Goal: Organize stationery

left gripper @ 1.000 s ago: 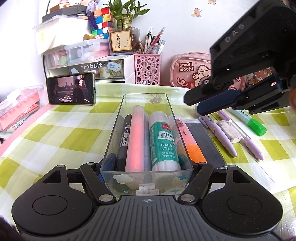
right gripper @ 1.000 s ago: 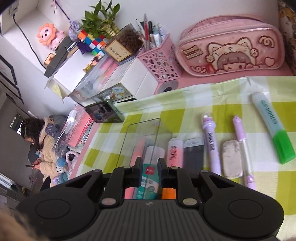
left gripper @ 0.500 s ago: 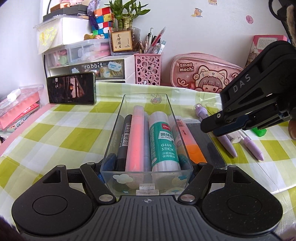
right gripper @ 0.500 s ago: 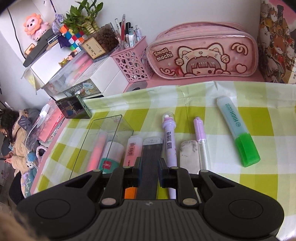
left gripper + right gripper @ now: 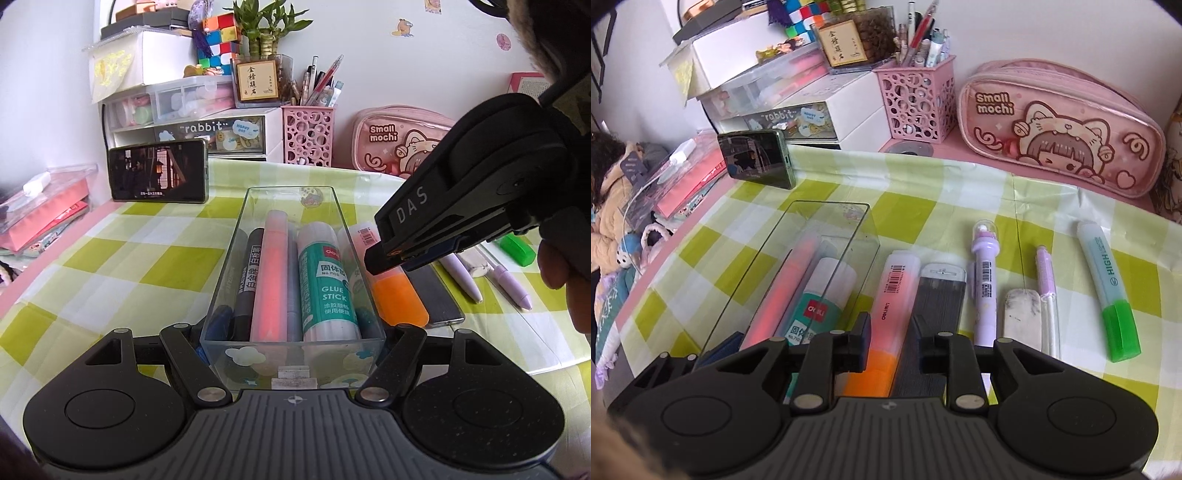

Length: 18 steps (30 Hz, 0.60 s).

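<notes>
Right tongs [image 5: 888, 332] opening astride orange highlighter [image 5: 886, 317], lengthwise, orange cap nearest; left tongs [image 5: 293, 345] clamp clear box [image 5: 236, 258].

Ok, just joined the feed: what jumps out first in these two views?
The clear organizer box sits dead centre, clamped at its near end by the left gripper, with a glue stick and pink highlighter inside. Right beside it, the right gripper is opening over the orange highlighter. At the back, the pink "Small mochi" pencil case catches the eye.
</notes>
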Motion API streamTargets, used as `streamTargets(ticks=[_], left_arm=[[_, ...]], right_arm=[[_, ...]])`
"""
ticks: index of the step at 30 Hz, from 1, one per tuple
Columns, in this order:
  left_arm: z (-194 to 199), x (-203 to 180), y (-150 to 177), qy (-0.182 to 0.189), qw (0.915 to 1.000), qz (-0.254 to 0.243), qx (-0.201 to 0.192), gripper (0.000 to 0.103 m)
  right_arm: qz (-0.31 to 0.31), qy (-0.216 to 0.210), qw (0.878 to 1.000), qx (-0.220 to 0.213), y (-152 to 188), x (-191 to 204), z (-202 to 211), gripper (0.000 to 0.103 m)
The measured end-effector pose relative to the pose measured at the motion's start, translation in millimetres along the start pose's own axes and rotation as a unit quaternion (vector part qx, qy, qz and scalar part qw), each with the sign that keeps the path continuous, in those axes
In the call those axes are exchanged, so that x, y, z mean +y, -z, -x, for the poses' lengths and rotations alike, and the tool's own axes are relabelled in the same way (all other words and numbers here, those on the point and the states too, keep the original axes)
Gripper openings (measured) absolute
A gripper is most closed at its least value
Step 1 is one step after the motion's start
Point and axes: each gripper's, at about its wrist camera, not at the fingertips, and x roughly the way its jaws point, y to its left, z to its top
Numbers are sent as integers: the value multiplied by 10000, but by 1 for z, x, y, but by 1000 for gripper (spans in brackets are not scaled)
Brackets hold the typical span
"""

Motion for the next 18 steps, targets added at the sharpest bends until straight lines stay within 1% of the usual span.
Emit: streamTargets(ticks=[3,6,7,8,11,13,16,18], left_arm=[[3,2,5,-54,9999,-22,-98,73],[4,3,5,-51,9999,-13,-113,73],[4,3,5,-49,9999,-11,-121,73],[4,3,5,-44,9999,0,-128,73],[3,3,4,-44,9999,19,-123,73],[3,3,3,-44,9999,47,-80,73],[1,5,-3,-45,9999,100,115,73],[-2,6,-9,-40,9994,111,322,73]], right_arm=[[288,54,9996,51,0,11,-4,43],[378,66,9992,120,0,17,-12,43],[354,89,9993,62,1,17,-12,40],[308,104,9995,44,1,16,-12,34],[-21,-111,9999,-19,1,7,-9,34],[-228,-165,9996,-47,0,2,-7,34],[-509,-338,9981,-58,0,-7,-5,34],[-720,-475,9963,-41,0,-13,-4,34]])
